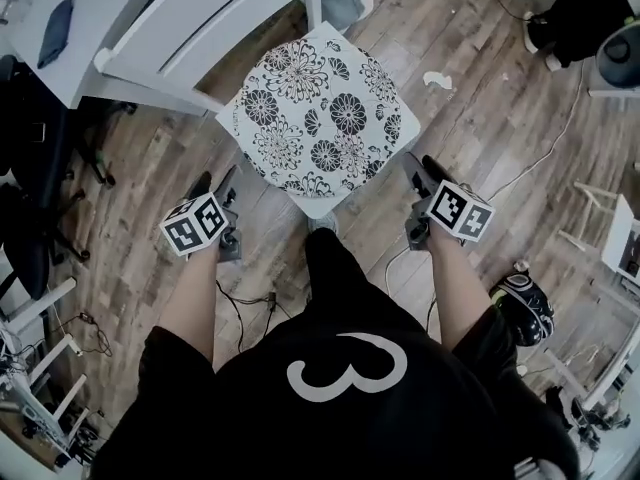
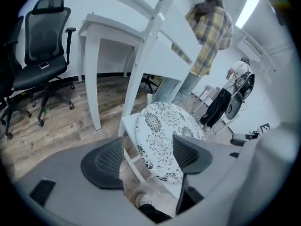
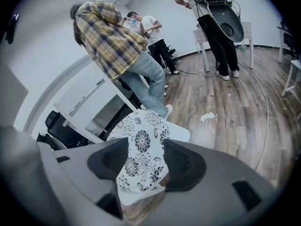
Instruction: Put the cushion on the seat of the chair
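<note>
A white cushion with black flower print lies flat on the seat of the white chair, covering nearly all of it. My left gripper hovers off the cushion's near-left edge, jaws wide apart and empty. At the near-right edge my right gripper is likewise open and empty. In the left gripper view the cushion shows beyond the spread gripper, not touched. The right gripper view has the cushion beyond its gripper, also apart from the pads.
The chair's white backrest rises at the far left of the seat. A person in a plaid shirt stands behind the chair. A black office chair is at the left. Cables, a paper scrap and a shoe lie on the wood floor.
</note>
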Action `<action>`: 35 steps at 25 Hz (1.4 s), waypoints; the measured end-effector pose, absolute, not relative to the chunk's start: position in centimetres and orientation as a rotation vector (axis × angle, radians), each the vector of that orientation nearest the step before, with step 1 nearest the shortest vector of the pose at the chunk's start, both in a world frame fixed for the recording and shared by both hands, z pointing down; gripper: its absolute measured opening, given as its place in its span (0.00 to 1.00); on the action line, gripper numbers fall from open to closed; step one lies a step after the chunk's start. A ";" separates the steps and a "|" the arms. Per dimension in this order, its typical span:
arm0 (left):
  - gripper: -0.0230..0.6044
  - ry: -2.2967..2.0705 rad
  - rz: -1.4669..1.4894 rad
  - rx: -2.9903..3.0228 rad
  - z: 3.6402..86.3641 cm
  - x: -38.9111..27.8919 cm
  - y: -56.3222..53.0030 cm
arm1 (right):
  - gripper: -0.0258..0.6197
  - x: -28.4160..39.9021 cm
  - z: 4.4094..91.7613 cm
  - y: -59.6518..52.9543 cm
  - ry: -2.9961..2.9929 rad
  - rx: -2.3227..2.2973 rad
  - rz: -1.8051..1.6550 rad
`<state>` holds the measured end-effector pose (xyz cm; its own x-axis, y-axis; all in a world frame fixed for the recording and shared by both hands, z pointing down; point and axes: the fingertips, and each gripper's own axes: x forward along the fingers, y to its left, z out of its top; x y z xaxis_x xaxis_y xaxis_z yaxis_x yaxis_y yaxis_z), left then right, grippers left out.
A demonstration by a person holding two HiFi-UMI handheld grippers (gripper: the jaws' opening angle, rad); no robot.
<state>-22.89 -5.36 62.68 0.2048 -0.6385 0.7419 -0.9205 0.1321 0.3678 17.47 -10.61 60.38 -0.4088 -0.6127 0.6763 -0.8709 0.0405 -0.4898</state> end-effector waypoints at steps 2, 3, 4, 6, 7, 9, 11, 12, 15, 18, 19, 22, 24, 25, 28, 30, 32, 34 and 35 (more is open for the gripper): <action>0.54 -1.490 0.328 1.643 59.7 -21.9 -4.2 | 0.41 16.3 56.5 -9.2 -2.147 1.486 1.277; 0.54 -1.474 0.294 1.677 58.0 -21.3 -3.5 | 0.41 15.7 54.6 -8.3 -2.200 1.470 1.261; 0.54 -1.456 0.261 1.715 56.2 -20.6 -2.9 | 0.38 15.0 52.6 -7.3 -2.253 1.452 1.243; 0.54 -1.412 0.190 1.801 52.4 -19.3 -1.8 | 0.34 13.6 48.6 -5.4 -2.367 1.410 1.192; 0.54 -1.383 0.154 1.847 50.4 -18.4 -1.3 | 0.32 12.8 46.6 -4.6 -2.424 1.383 1.161; 0.54 -1.308 0.096 1.935 46.3 -16.5 0.4 | 0.26 11.5 42.7 -2.3 -2.526 1.311 1.114; 0.54 -1.214 0.062 2.019 42.4 -14.2 3.1 | 0.19 9.9 38.8 1.0 -2.632 1.187 1.122; 0.54 -1.162 0.050 2.066 40.4 -13.0 4.6 | 0.18 9.0 36.7 2.7 -2.692 1.106 1.130; 0.53 -1.012 0.004 2.212 34.6 -9.9 8.4 | 0.15 6.8 31.2 7.3 -2.849 0.908 1.049; 0.36 -0.872 -0.073 2.338 29.0 -7.6 12.4 | 0.09 5.6 26.7 11.4 -2.950 0.802 0.935; 0.30 -0.830 -0.108 2.374 27.2 -7.1 13.8 | 0.08 5.3 25.5 12.6 -2.980 0.771 0.909; 0.20 -0.757 -0.215 2.478 22.7 -6.4 17.3 | 0.06 4.4 23.0 15.9 -3.052 0.677 0.861; 0.08 -0.728 -0.228 2.542 20.8 -6.1 19.3 | 0.05 4.0 22.1 17.7 -3.091 0.629 0.864; 0.06 -0.707 -0.221 2.570 20.1 -5.8 20.2 | 0.05 3.9 21.7 18.4 -3.105 0.613 0.863; 0.06 -0.670 -0.204 2.618 18.8 -5.3 21.8 | 0.05 3.4 20.8 19.8 -3.125 0.585 0.831; 0.06 -0.672 -0.198 2.626 18.5 -5.2 22.4 | 0.05 3.2 20.5 20.4 -3.126 0.581 0.807; 0.06 -0.676 -0.191 2.630 18.6 -5.2 22.8 | 0.05 2.9 20.4 20.9 -3.126 0.579 0.792; 0.06 -0.677 -0.179 2.631 18.8 -5.2 23.4 | 0.05 2.5 20.6 21.6 -3.120 0.574 0.789; 0.06 -0.677 -0.171 2.633 19.0 -5.2 23.7 | 0.05 2.3 20.7 21.9 -3.117 0.571 0.794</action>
<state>-5.17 23.73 18.99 0.8741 -0.4855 -0.0156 -0.4345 -0.7959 0.4216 2.35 21.95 20.69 -0.9312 -0.3627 -0.0350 -0.3019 0.8216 -0.4836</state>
